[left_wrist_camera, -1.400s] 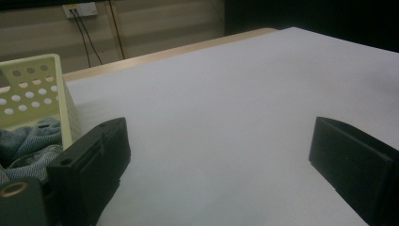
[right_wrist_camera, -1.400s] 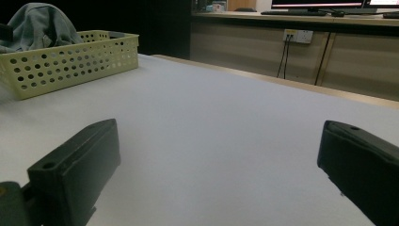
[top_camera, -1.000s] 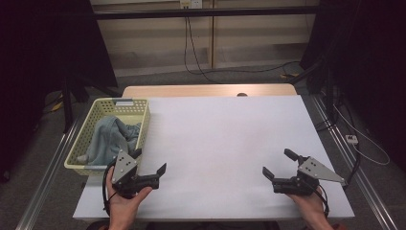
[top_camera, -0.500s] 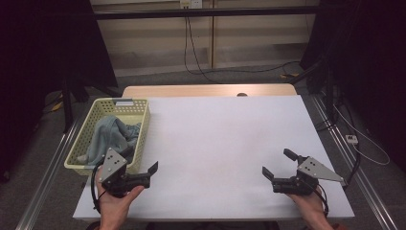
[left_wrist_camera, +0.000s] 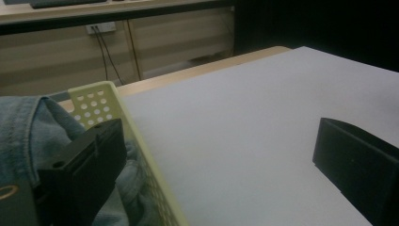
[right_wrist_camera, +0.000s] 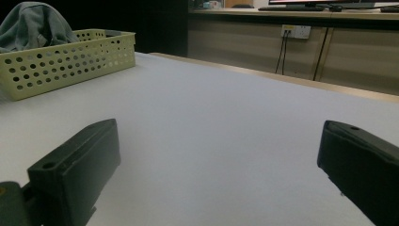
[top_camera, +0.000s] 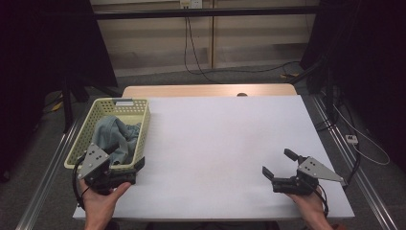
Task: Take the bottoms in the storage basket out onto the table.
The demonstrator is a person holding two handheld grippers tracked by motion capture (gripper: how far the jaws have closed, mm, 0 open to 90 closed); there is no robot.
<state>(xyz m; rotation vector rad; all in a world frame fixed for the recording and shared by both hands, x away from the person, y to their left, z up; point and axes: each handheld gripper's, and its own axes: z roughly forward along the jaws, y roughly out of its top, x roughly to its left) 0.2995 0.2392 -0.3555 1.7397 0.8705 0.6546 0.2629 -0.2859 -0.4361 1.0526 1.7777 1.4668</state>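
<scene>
Starting at your left, your left gripper [top_camera: 127, 173] sits at the near corner of the yellow-green perforated basket [top_camera: 142, 122], held in your left hand [top_camera: 101, 206] at the table's front edge. Its own camera shows the jaws spread wide and straddling the basket's right wall: one jaw is inside, against the crumpled denim cloth [left_wrist_camera: 28, 127], while the other hangs over the bare white table [left_wrist_camera: 263, 122] outside, well apart from the wall. Nothing is pinched between them. From above, the grey-blue cloth [top_camera: 111, 135] lies heaped in the basket, which stands along the table's left edge. Moving across, the middle of the white surface lies bare. At your right, your right gripper [top_camera: 279, 166] rests low near the front right corner of the table, held in your right hand [top_camera: 311, 207], its jaws spread wide with only table between them. Its camera looks across the tabletop to the basket [right_wrist_camera: 70, 59] and the cloth [right_wrist_camera: 33, 26] far off.
</scene>
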